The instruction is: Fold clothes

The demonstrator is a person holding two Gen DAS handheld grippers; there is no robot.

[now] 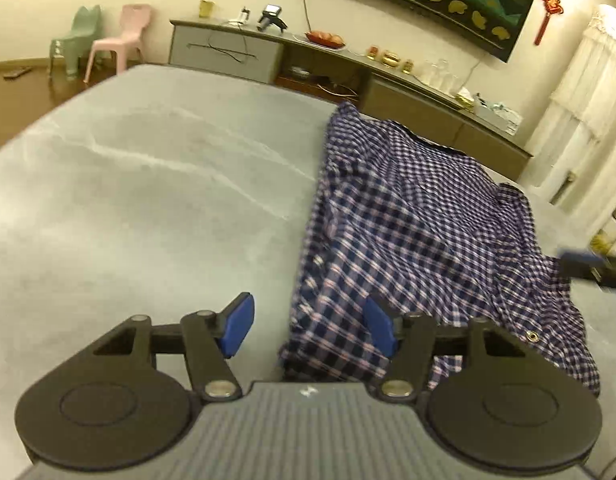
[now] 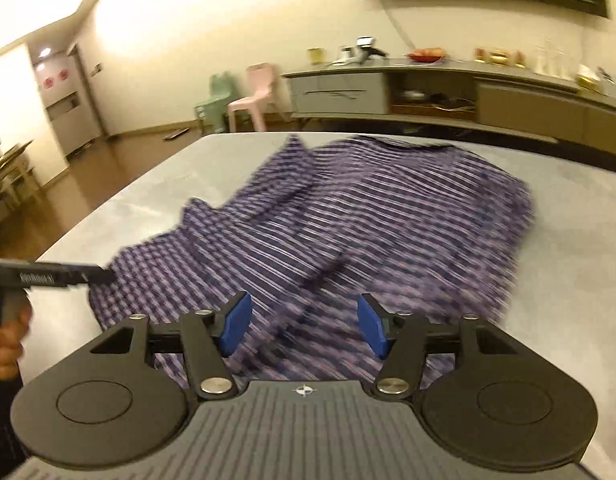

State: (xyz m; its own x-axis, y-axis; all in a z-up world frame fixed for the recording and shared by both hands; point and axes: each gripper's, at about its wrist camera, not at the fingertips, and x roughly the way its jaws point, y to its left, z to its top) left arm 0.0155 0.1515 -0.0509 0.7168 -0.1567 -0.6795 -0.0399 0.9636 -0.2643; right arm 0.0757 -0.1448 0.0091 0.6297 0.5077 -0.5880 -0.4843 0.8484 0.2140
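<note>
Shirt [image 1: 419, 216], blue plaid, lies rumpled; left gripper [image 1: 308, 326] and right gripper [image 2: 304, 326] gape empty.

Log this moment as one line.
left tongs: open, empty | right tongs: open, empty | plaid shirt: crumpled on grey table, unfolded

shirt [image 1: 419, 216] | blue-white checked; rumpled, partly folded | lying on grey table [image 1: 148, 200]

The shirt [image 1: 419, 232] lies on the table [image 1: 148, 200], with a sideboard [image 1: 347, 76] behind it.
</note>
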